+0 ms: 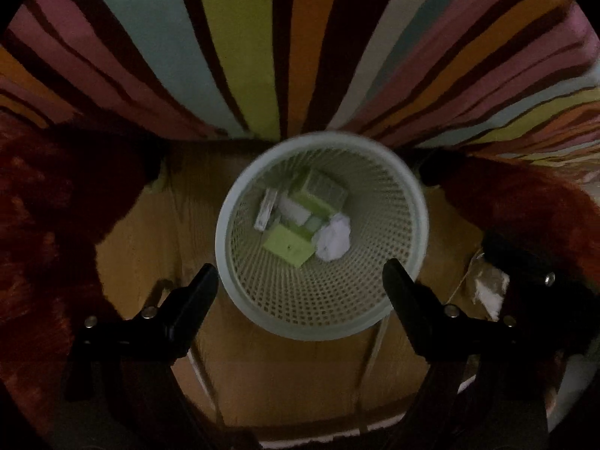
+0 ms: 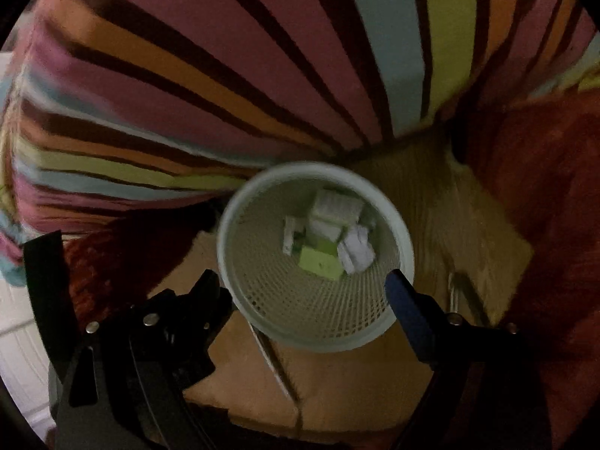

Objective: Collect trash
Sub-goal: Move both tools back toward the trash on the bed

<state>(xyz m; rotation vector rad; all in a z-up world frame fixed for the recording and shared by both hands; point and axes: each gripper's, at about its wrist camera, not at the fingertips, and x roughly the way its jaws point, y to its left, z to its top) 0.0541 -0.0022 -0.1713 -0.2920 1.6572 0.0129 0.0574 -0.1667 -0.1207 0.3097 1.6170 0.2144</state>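
Note:
A pale mesh wastebasket [image 1: 375, 300] stands on a wooden floor below both grippers; it also shows in the right wrist view [image 2: 262, 315]. Inside lie green and white boxes [image 1: 288, 249] and a crumpled white paper ball [image 1: 333, 238], seen again in the right wrist view [image 2: 356, 249]. My left gripper [image 1: 302, 281] is open and empty, hovering above the basket's near rim. My right gripper [image 2: 303, 288] is open and empty above the same rim. A crumpled clear wrapper [image 1: 487, 288] lies on the floor at the right, beside the other gripper's dark body.
A bed with a striped multicoloured cover [image 1: 243, 37] fills the far side, close behind the basket. A dark red shaggy rug [image 1: 41, 206] flanks the wooden floor [image 1: 157, 217] on both sides. A pale cord [image 1: 371, 352] lies on the floor near the basket.

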